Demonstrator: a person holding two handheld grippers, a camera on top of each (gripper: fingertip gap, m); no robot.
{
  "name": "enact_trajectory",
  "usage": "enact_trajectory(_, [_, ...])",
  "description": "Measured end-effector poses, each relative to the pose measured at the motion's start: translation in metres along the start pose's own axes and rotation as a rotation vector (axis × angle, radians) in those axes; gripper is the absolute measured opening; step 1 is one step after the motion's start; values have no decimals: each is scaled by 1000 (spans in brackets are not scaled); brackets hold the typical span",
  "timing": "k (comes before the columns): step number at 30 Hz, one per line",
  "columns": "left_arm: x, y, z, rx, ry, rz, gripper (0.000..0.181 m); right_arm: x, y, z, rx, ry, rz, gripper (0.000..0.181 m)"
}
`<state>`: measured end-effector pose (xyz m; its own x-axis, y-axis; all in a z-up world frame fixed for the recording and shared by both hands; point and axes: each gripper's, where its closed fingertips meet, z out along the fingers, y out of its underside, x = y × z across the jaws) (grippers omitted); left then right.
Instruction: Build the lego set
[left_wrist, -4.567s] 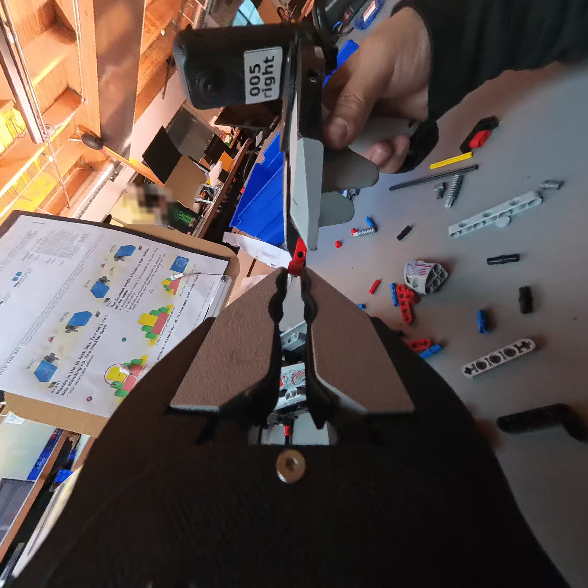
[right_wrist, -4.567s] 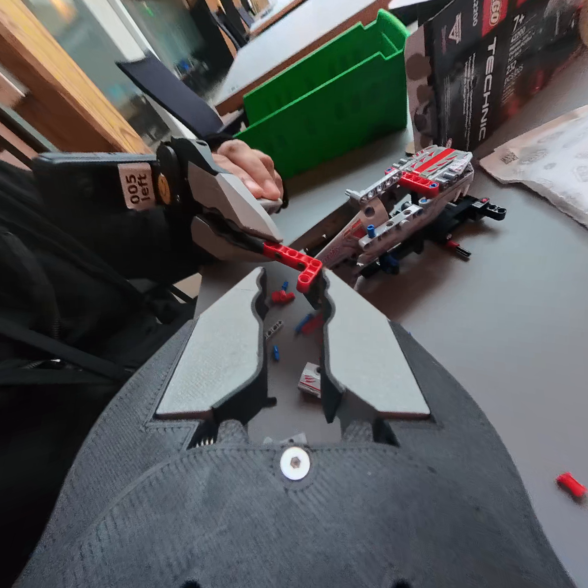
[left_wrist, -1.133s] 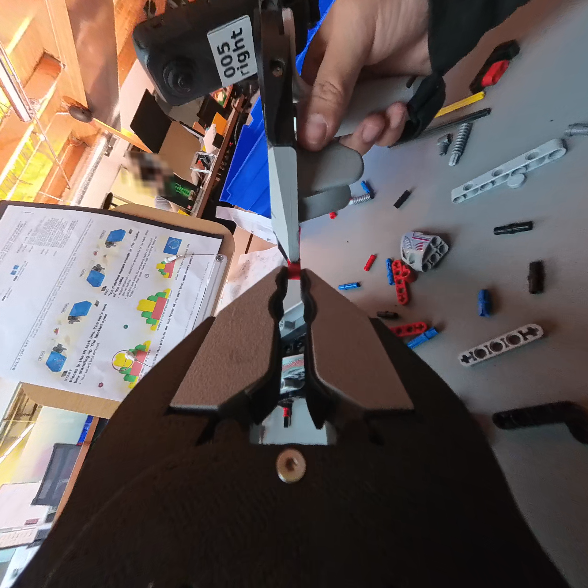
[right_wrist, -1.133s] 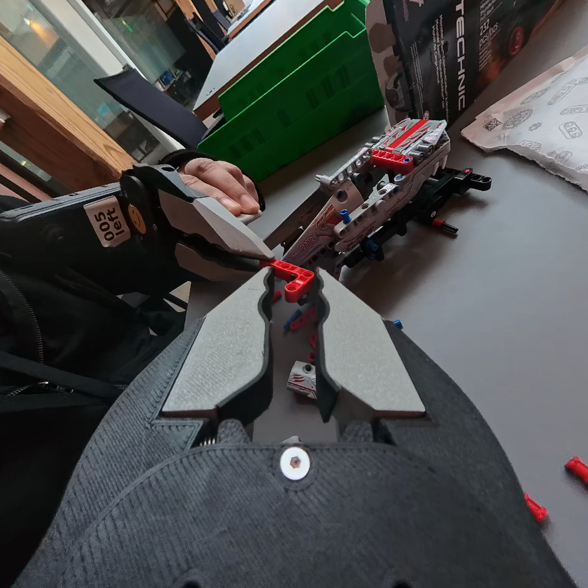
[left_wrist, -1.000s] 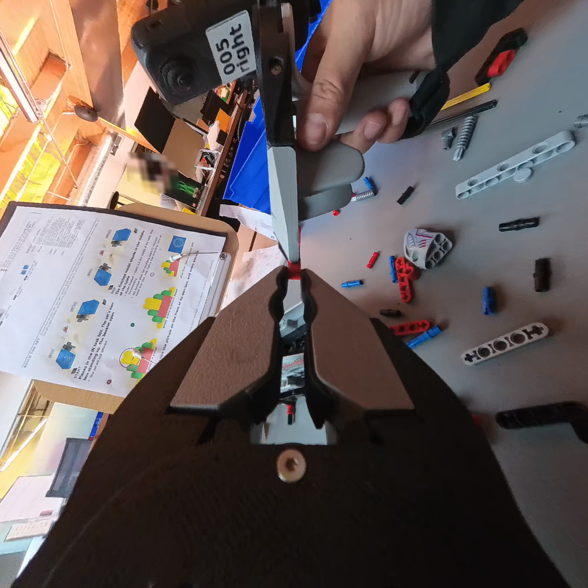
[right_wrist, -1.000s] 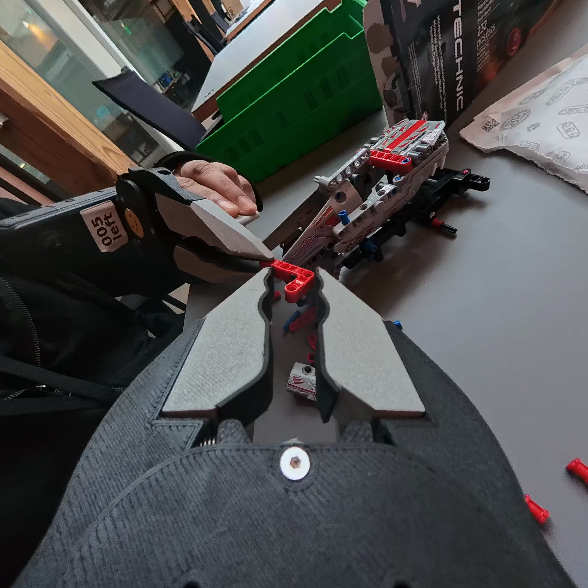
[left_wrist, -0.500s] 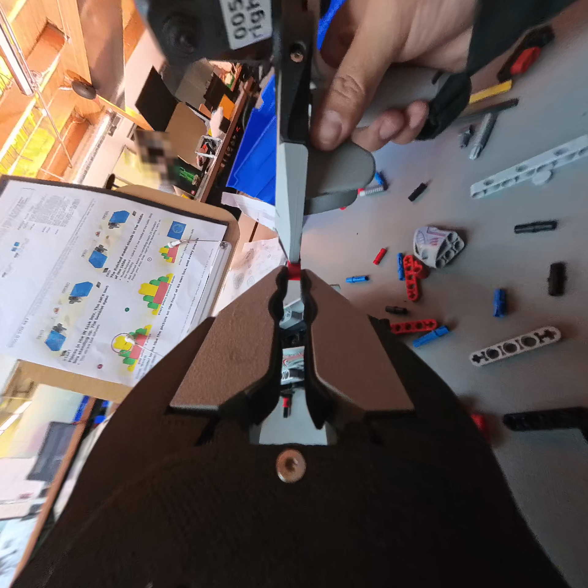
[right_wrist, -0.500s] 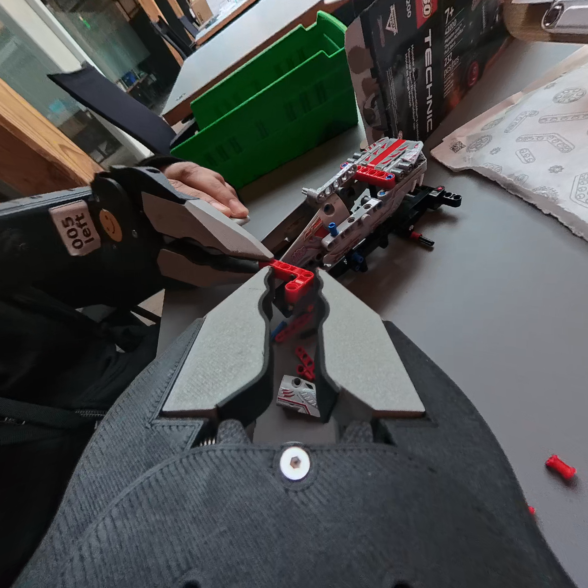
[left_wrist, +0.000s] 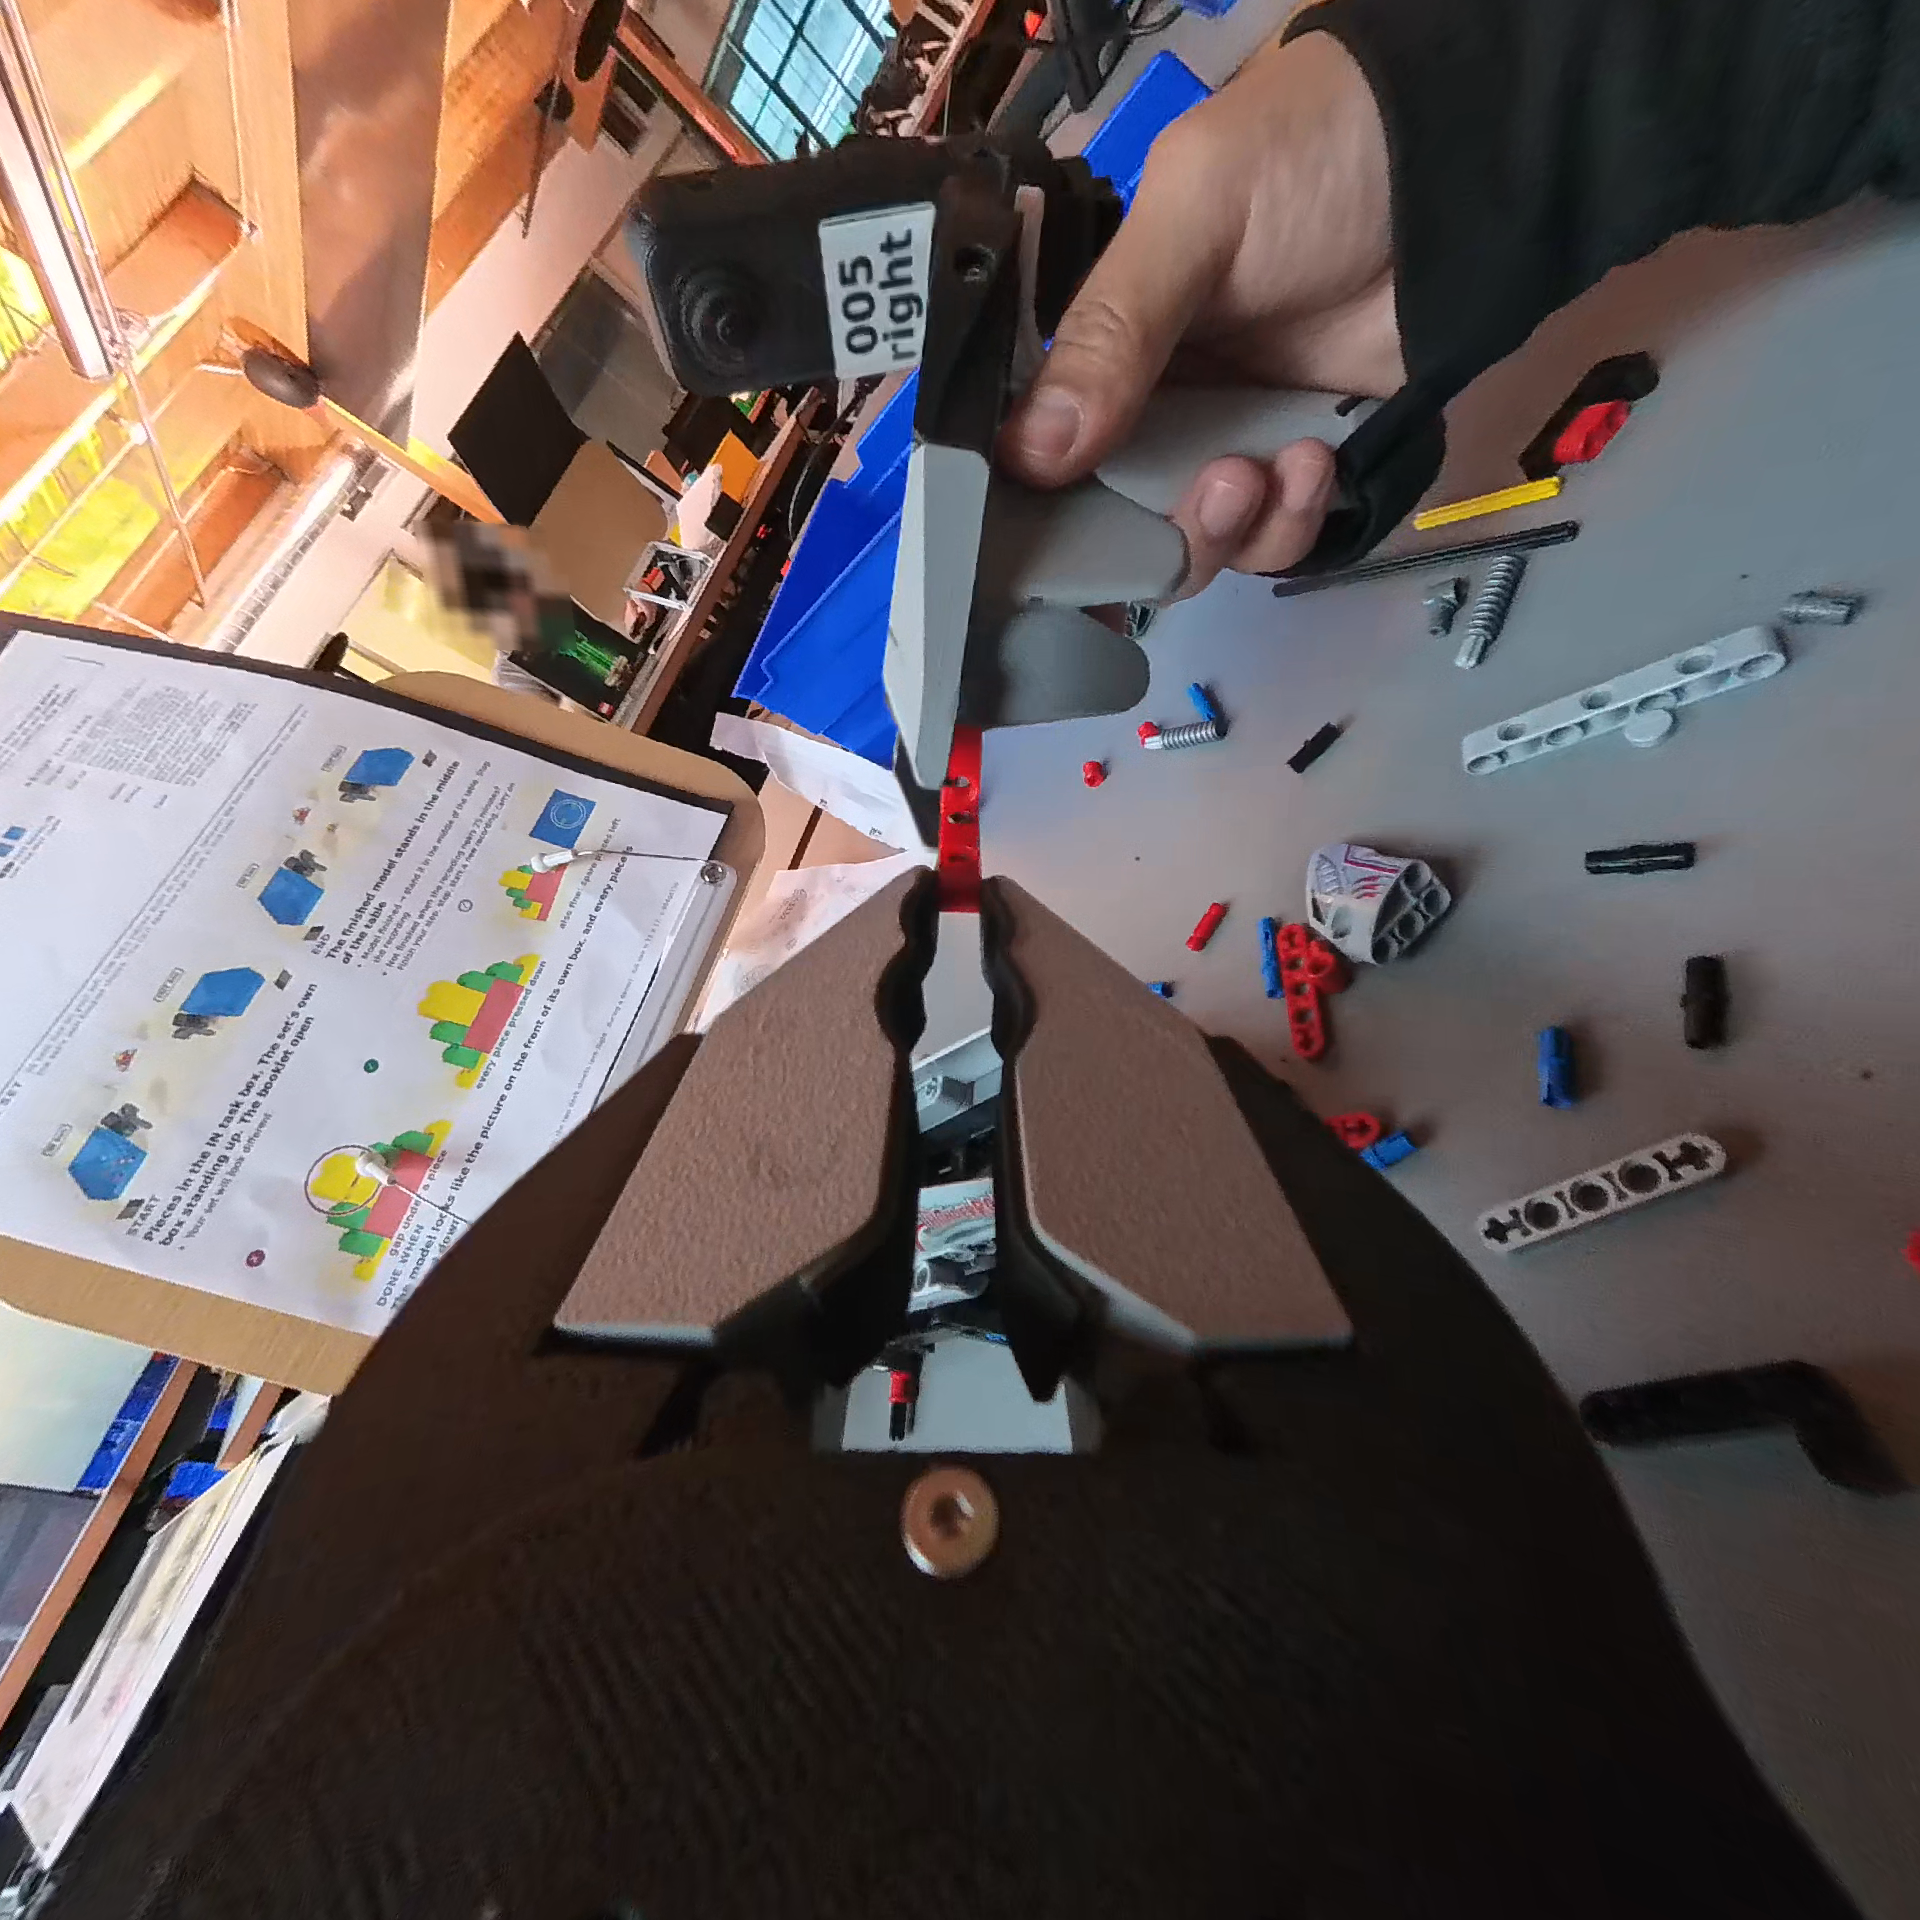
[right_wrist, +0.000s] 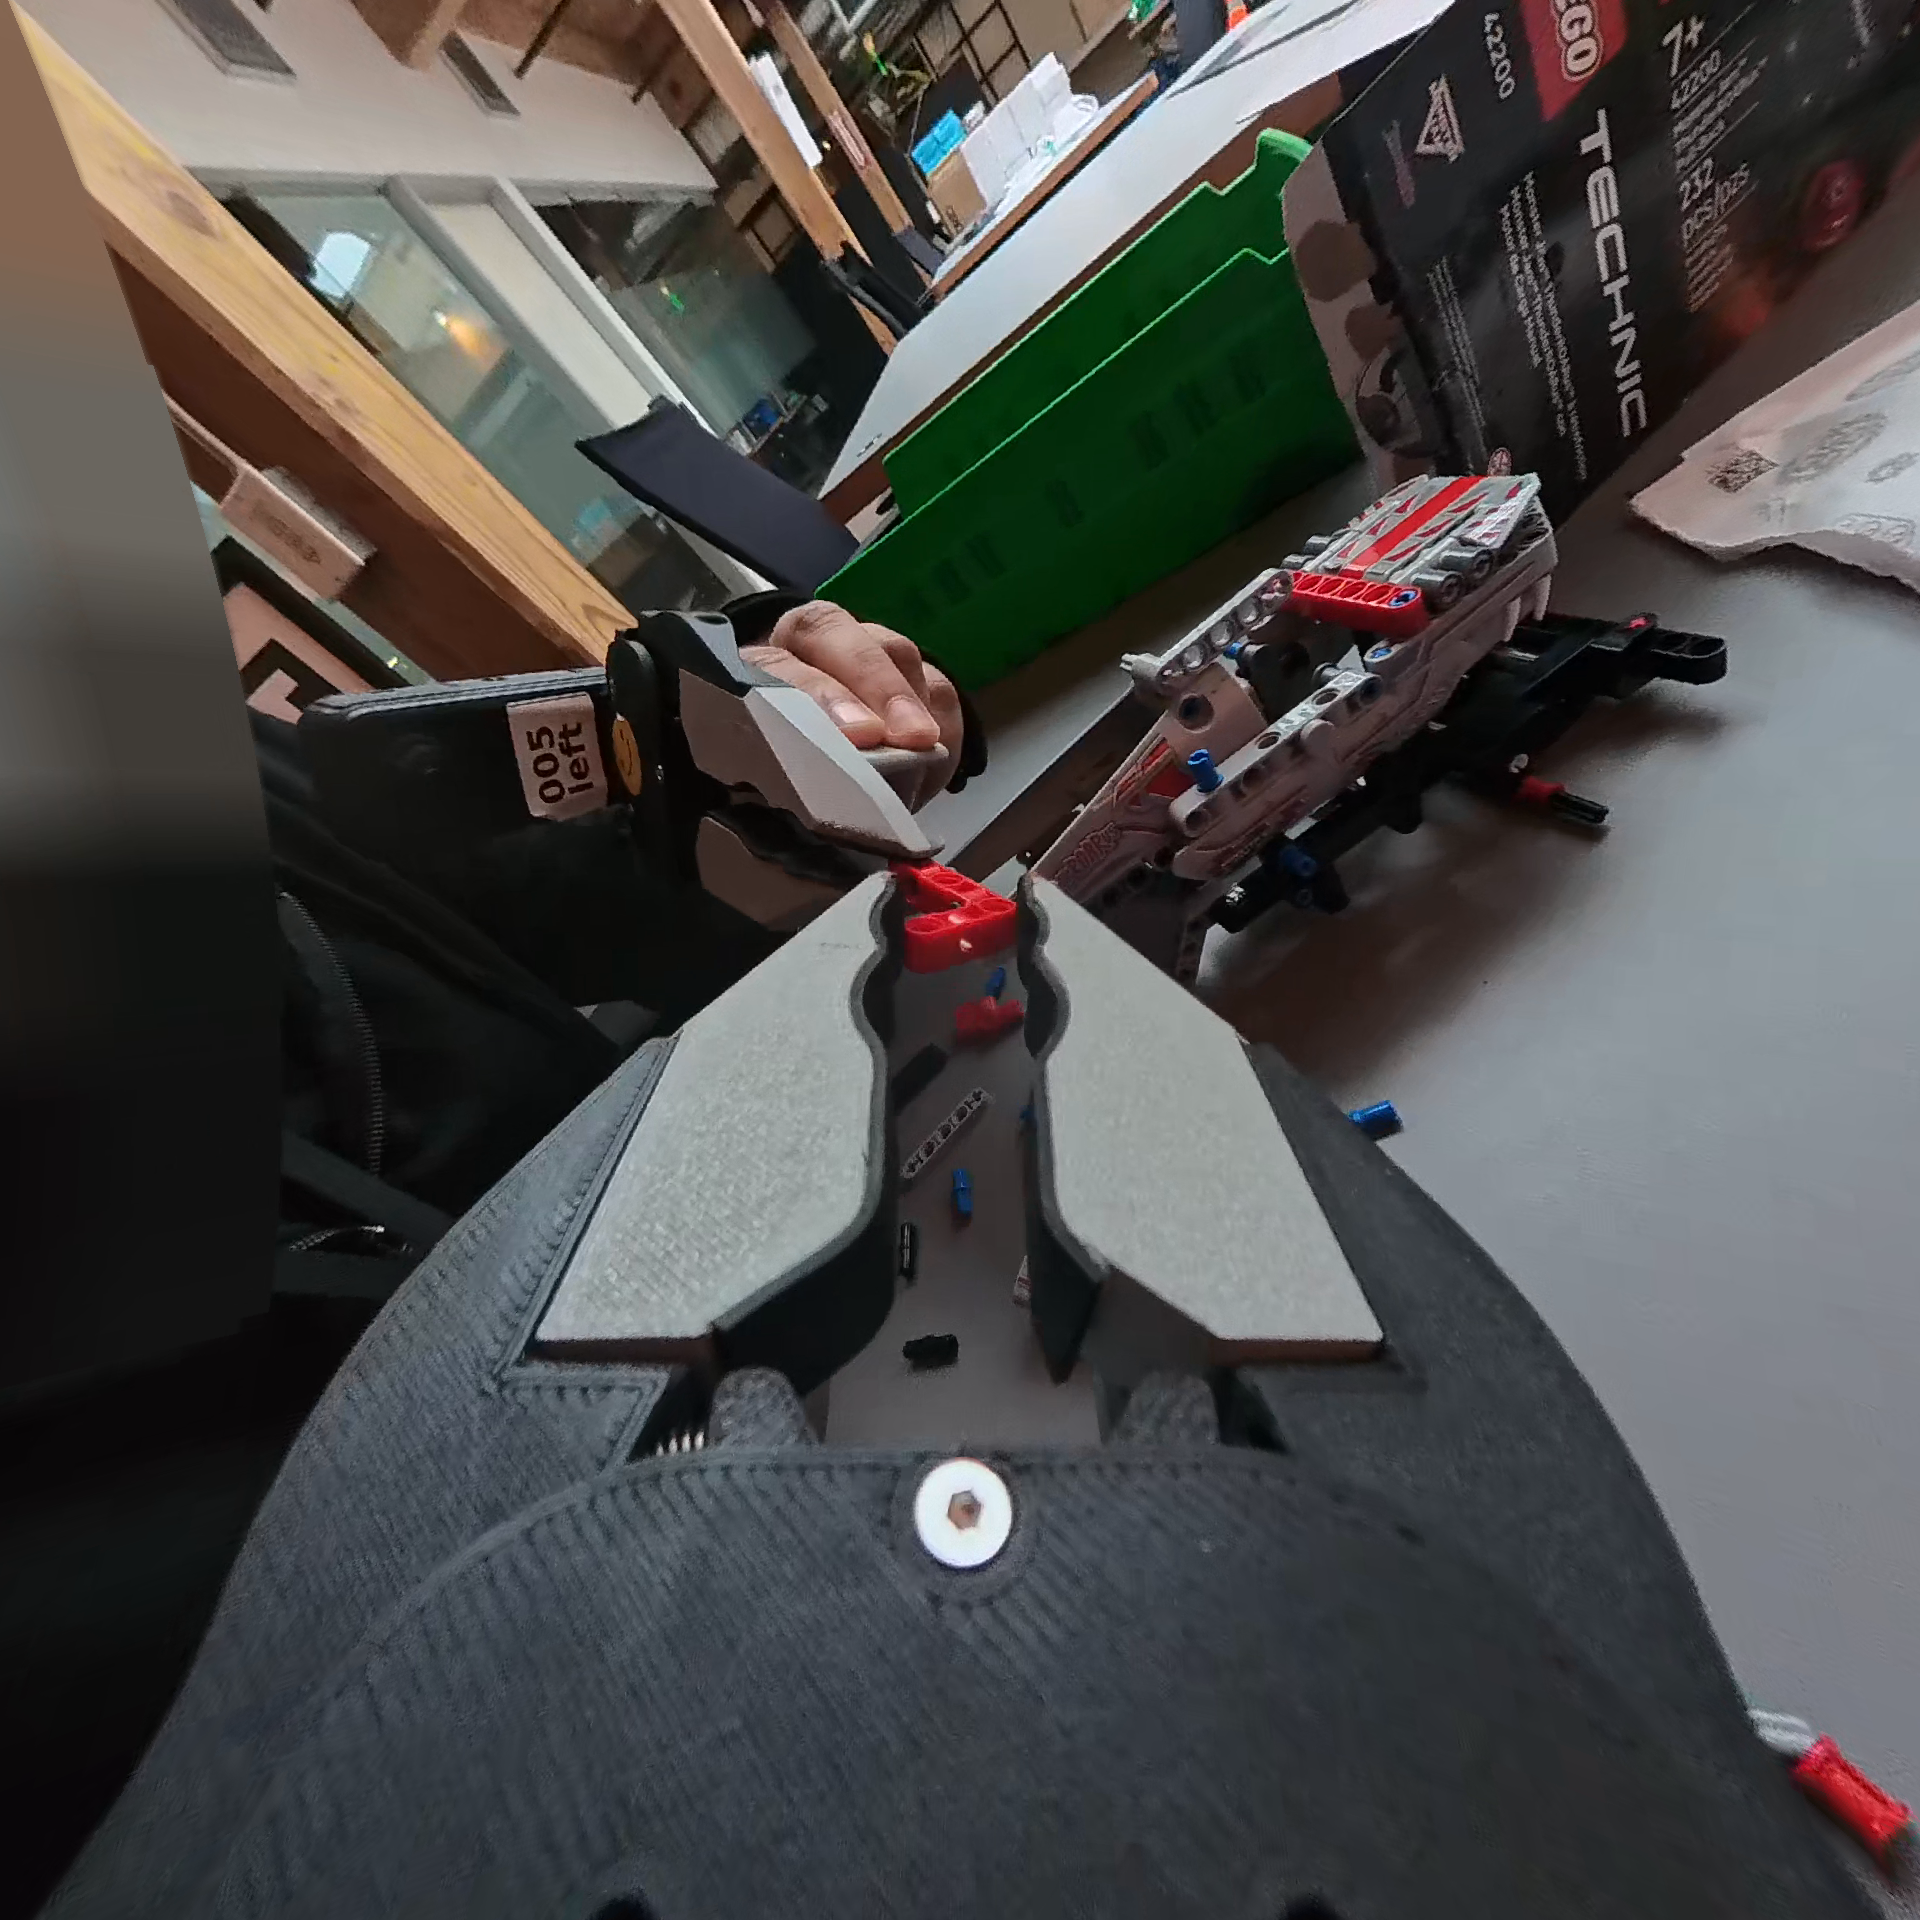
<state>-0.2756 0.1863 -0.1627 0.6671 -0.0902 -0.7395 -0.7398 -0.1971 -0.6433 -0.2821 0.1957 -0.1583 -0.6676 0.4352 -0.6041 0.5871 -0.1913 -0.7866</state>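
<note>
Red L-shaped beam (right_wrist: 951, 920) sits gripped at once by my left tongs (left_wrist: 953, 885) and right tongs (right_wrist: 954, 885), above the tabletop (right_wrist: 1662, 1091). Half-built model (right_wrist: 1340, 696) lies just beyond.

Red L-shaped beam (right_wrist: 951, 920) pinched between my two tool tips, off the table. Half-built grey-and-red model (right_wrist: 1340, 707) lies tilted at two o'clock; loose pieces (left_wrist: 1382, 997) scattered at three.

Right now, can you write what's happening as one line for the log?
left tool: shut on red L-shaped piece | right tool: shut on same piece | half-built car: on table, untouched
</note>
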Motion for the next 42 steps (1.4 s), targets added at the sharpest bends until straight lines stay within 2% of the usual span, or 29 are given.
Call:
enact_trajectory(3, [-1, 2, 0, -11, 1, -4, 6, 3, 0, -3, -6, 19, -3, 17])
enact_trajectory(7, [2, 4, 2, -34, -2, 32, 6, 10, 3, -5, -66, 154, -126, 16])
enact_trajectory(12, [5, 4, 3, -44, -5, 85, 6, 15, 8, -3, -128, 246, -227, 10])
enact_trajectory(14, [6, 4, 3, -40, 2, 86, 6, 18, 8, -5, -142, 273, -248, 17])
enact_trajectory(19, [4, -1, 2, -9, -7, 69, 6, 10, 1, -13, -78, 171, -173, 30])
enact_trajectory(22, [2, -2, 1, 5, -5, 32, 6, 2, 10, -8, -117, 92, -160, 19])
enact_trajectory(26, [0, 0, 1, 7, -6, 0, 6, 8, 11, -3, -147, 193, -258, 10])
enact_trajectory(31, [2, 6, 5, -7, -13, -23, 6, 19, 13, -1, -168, 287, -275, 7])
enact_trajectory(35, [3, 9, 8, -35, -28, -8, 11, 16, 13, 2, -171, 292, -283, 4])
enact_trajectory(42, [3, 10, 10, -50, -44, 11, 14, 23, 13, 3, -207, 406, -352, 4])
